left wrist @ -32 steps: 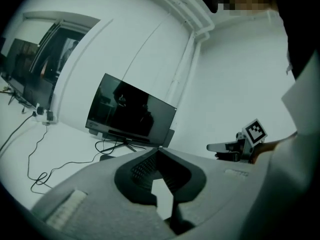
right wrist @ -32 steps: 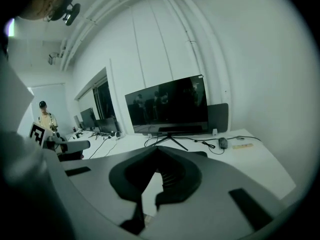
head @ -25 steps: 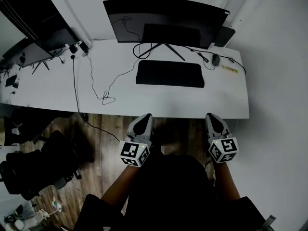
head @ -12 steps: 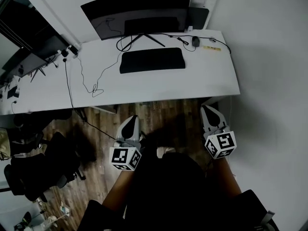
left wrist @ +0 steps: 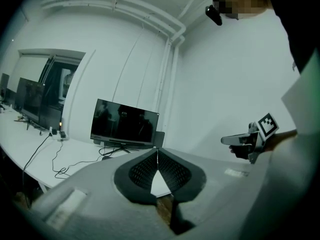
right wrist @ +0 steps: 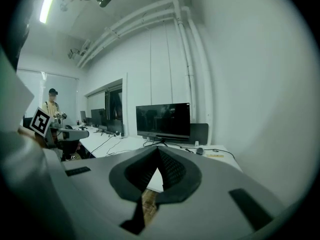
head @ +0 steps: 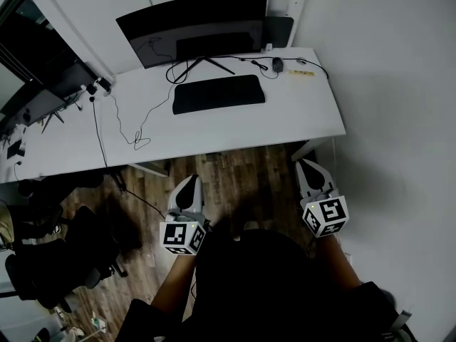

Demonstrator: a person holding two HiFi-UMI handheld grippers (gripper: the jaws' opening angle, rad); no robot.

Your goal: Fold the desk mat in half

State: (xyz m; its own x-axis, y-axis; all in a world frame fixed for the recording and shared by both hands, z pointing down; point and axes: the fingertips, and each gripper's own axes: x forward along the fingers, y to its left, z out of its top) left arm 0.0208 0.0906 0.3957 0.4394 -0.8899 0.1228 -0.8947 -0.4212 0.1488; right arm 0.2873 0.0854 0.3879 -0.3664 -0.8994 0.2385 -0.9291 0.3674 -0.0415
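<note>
Well back from the white desk (head: 299, 120), over the wooden floor (head: 242, 180), a person holds the left gripper (head: 189, 185) and right gripper (head: 311, 168) level, each with its jaws closed tip to tip on nothing. The dark desk mat (head: 219, 94) lies flat at the far side, just before the monitor (head: 192, 21), well apart from both tools. At this range its outline fits either a spread mat or one already halved; any handling would first require reaching the desk.
</note>
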